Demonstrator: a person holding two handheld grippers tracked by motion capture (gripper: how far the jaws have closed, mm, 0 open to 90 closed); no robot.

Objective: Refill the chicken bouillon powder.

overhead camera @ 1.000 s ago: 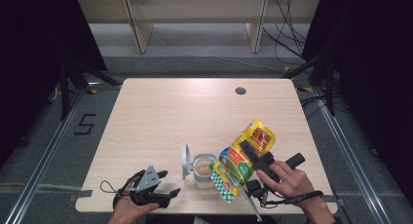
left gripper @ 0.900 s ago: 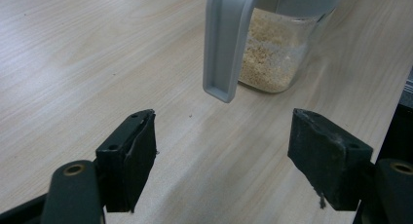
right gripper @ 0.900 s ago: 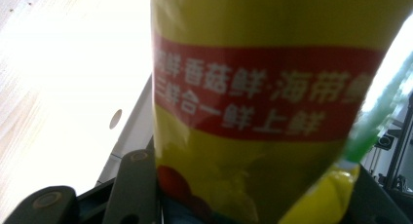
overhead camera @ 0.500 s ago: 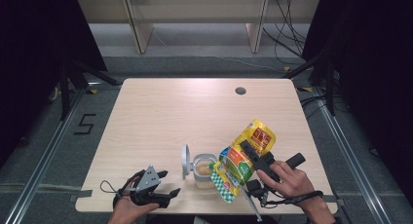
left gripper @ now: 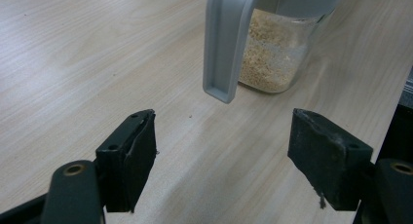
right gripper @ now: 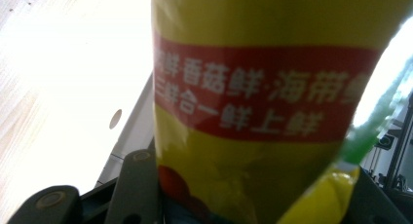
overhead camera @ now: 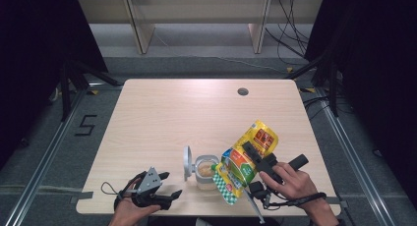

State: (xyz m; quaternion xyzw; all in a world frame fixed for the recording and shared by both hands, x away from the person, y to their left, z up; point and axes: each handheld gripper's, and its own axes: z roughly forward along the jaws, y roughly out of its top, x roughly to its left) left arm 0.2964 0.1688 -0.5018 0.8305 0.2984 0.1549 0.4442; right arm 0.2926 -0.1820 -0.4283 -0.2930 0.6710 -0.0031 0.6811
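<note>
The yellow pouch [right gripper: 253, 112] hides the right tool's [overhead camera: 253, 157] jaw tips; its top is cropped.

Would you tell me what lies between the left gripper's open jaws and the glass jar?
Bare tabletop, as the left gripper view shows; the jar has its grey lid hanging open toward the left gripper.

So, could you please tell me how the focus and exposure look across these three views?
Right gripper view: the yellow pouch sits soft and blurred, and the table behind is blown out white. Left gripper view: evenly lit, the jar fairly sharp. High view: table bright, surroundings very dark.
</note>
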